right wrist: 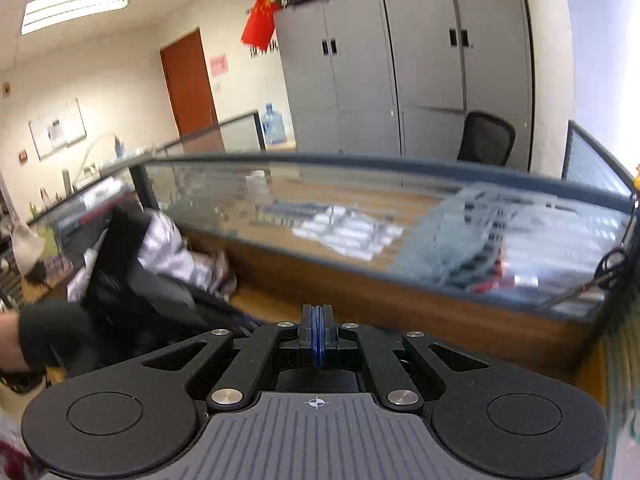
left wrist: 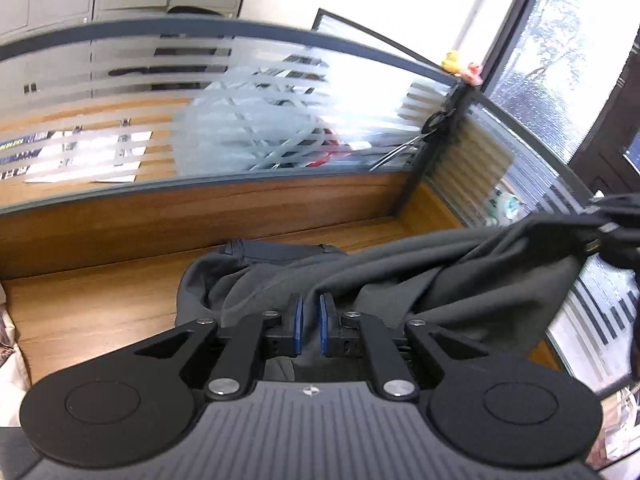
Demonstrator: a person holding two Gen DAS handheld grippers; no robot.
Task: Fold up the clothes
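Left claw (left wrist: 311, 312) first: its blue pads (left wrist: 298, 322) stand a narrow gap apart, dark grey cloth showing between and below them, though whether they actually nip it can't be made out from here. That cloth is the dark grey garment (left wrist: 460, 276), and it's half in the air. One end is bunched on the wooden desk (left wrist: 88, 312) just beyond the left claw, with a darker folded edge at the far side; the other end sweeps up and away to the right, stretched taut to a corner held by the right claw (left wrist: 612, 228), dark and blurred at the frame's edge.

Over to the right wrist view: right claw (right wrist: 316, 334), pads pressed tight together, blue edges meeting in one line. No cloth shows at its tips from this angle. Down at the lower left a gloved hand (right wrist: 44, 344) sits beside dark fabric and a heap of pale clothing (right wrist: 172, 252) against the partition.

Around the desk runs a low wooden wall topped by a frosted, striped glass partition (left wrist: 200, 120), papers and a bluish bundle dimly visible behind it. Scissors (left wrist: 420, 138) hang at the corner post, with small yellow and pink figures (left wrist: 460, 66) perched above. Beyond: grey metal cabinets (right wrist: 400, 72), a black office chair (right wrist: 486, 138), a brown door (right wrist: 190, 84), a red flag (right wrist: 260, 22), and a bright window (left wrist: 552, 52) on the right.
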